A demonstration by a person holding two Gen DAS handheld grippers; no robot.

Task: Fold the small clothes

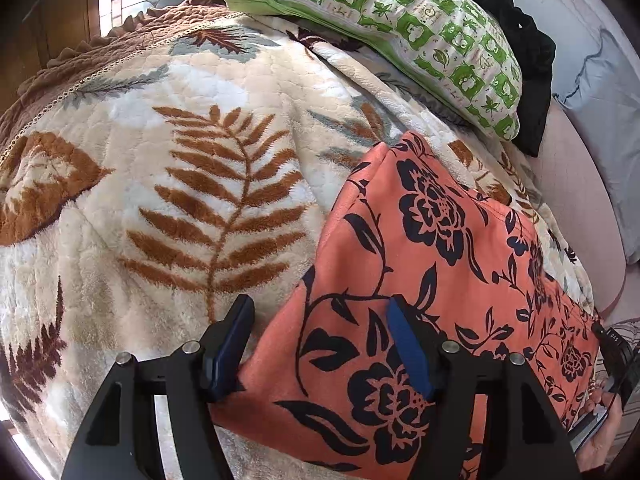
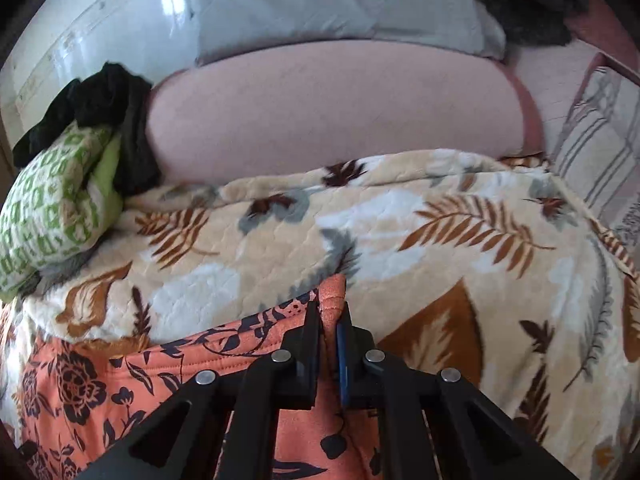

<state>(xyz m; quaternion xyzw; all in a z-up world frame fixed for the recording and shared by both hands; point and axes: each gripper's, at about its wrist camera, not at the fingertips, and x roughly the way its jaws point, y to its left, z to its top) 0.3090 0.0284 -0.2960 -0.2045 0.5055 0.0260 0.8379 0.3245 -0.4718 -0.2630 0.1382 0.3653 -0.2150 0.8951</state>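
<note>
One orange floral garment (image 1: 420, 240), one leaf-print blanket (image 1: 180, 180), one green pillow (image 1: 400, 28), perhaps one black cloth (image 1: 532, 80).

garment: one small piece of clothing (image 1: 440, 264), of soft knit cloth; which kind of clothing it is cannot be told
colour: salmon orange, printed with dark navy roses, leaves and curling stems
state: spread out mostly flat, with some soft wrinkles; a stitched hem runs along one edge in the right wrist view (image 2: 192, 360)
pose: in the left wrist view it lies as a slanted, roughly four-sided shape, the far corner pointing away from the camera
place: on top of a cream fleece blanket with brown fern leaves
raised part: one edge is bunched into a small upright fold, lifted above the blanket
</note>
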